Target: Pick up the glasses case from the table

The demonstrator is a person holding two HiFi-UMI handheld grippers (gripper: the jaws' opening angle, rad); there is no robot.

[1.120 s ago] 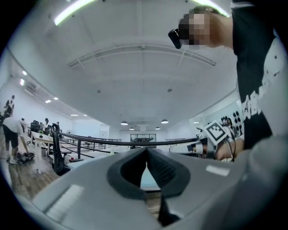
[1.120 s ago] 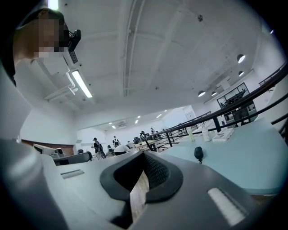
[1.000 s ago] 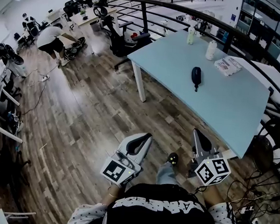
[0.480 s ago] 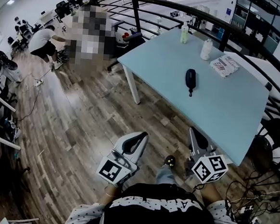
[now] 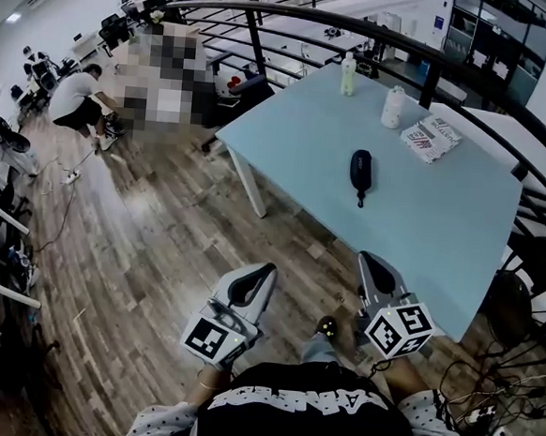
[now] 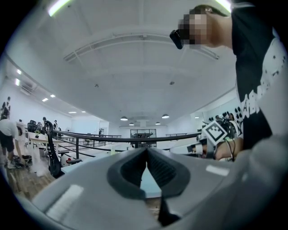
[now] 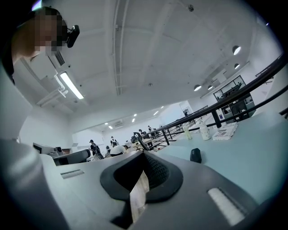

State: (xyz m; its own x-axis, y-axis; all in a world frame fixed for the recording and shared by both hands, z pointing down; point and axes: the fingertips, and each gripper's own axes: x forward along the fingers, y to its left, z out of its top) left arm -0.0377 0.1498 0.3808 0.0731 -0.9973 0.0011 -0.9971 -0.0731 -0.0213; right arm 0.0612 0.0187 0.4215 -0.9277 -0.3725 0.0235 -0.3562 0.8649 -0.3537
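left claw (image 5: 267, 272): closed, with the pads met at their tips and nothing held between them; it is held level above the wooden floor (image 5: 149, 240), short of the table (image 5: 443, 212).
right claw (image 5: 367, 260): fully closed, nothing gripped; it is held level near the table's near edge.
marker cubes: one is carried at the rear of each claw, the left cube (image 5: 212, 337) and the right cube (image 5: 400, 330), both close to the person's torso.
glasses case (image 5: 360, 168): dark and oblong, laid flat near the middle of the table, with a short strap trailing toward the near edge; it is well apart from both claws and untouched.
table: pale blue-green top on white legs.
far edge of table: a green-tinted bottle (image 5: 347, 74) and a white bottle (image 5: 392, 107) are stood upright; a printed pack (image 5: 430, 138) is laid flat just beside the white bottle.
surroundings: a black railing (image 5: 363, 29) is curved behind the table.
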